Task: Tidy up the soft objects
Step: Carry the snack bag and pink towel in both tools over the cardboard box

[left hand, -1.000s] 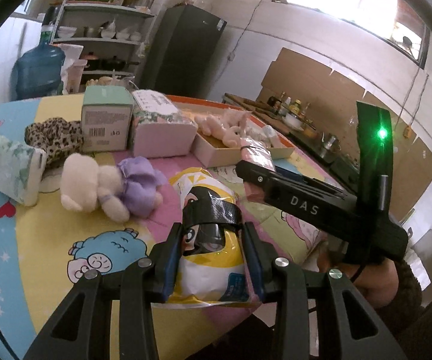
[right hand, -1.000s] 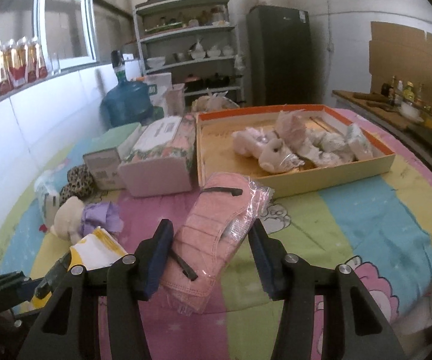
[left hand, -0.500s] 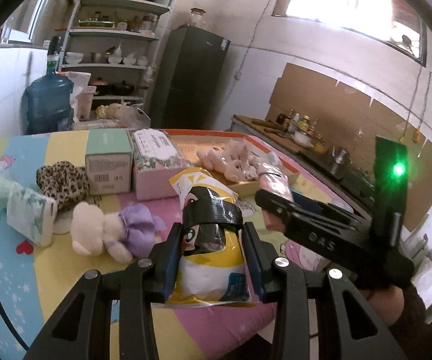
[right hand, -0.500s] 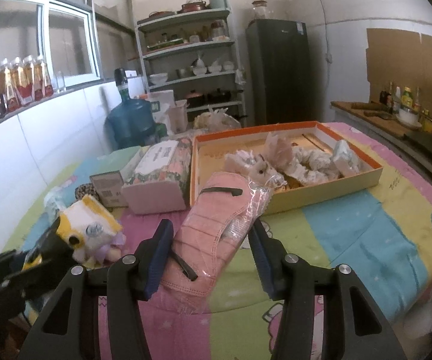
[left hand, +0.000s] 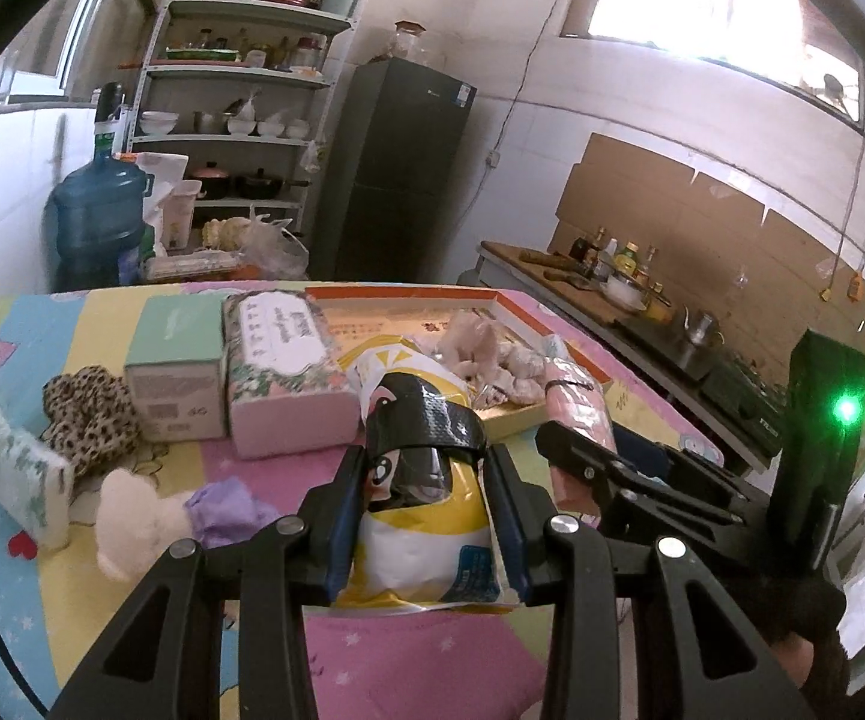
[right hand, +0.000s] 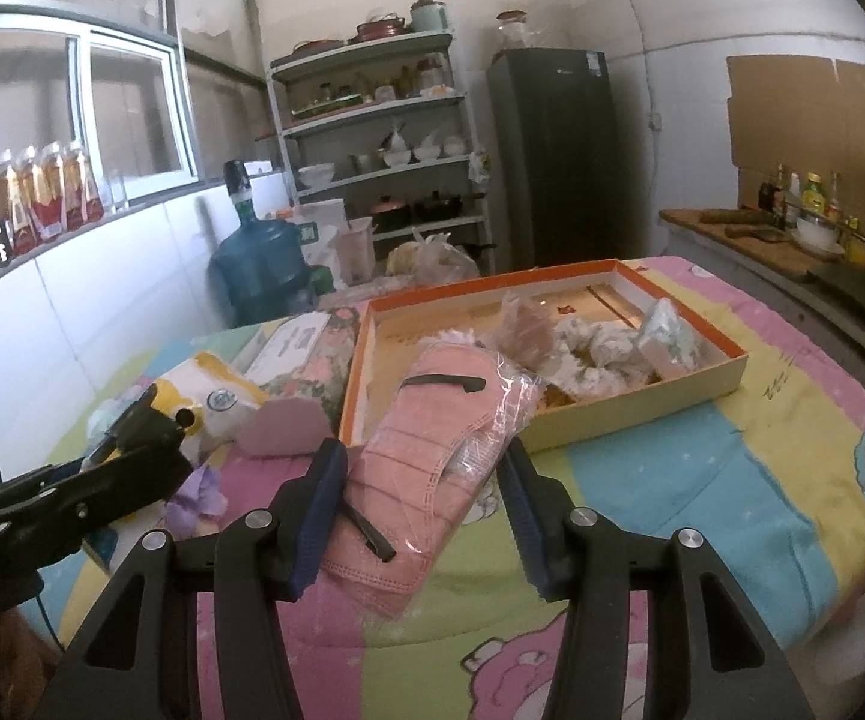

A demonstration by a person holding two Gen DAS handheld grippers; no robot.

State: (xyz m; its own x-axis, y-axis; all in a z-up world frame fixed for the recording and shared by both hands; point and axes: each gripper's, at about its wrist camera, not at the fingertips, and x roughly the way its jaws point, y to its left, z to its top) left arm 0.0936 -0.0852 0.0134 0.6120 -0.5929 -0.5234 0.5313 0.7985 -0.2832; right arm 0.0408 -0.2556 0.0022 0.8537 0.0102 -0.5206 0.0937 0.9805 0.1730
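- Looking through the left wrist camera, I see my left gripper (left hand: 426, 516) squeezed shut on the yellow pack (left hand: 423, 504), which has a cartoon face and a black band.
- I am holding the pack up in the air, on the near side of the orange box (left hand: 510, 417).
- My right gripper (left hand: 576, 468) is to the right of the yellow pack, with the pink mask pack (left hand: 576, 402) sticking out of it.
- I think I am in the carrying step, and both packs go to the orange box next.
- For that move I need to reach forward over the near wall of the box, then let go.
- The tissue box (left hand: 282, 372) left of the orange box has writing on top, but I cannot read it.
- The mint carton (left hand: 174, 372) has a barcode and tiny print I cannot read.

- Through the right wrist camera, my right gripper (right hand: 423, 510) is closed partway on the pink mask pack (right hand: 432, 456), and its blue pads (right hand: 318, 507) press the plastic wrap.
- This pack is also up in the air, just in front of the orange box (right hand: 642, 408), where other soft things lie.
- My left gripper (right hand: 132, 426) is to the left of the box with the yellow pack (right hand: 210, 390).
- I can read no words on either pack.
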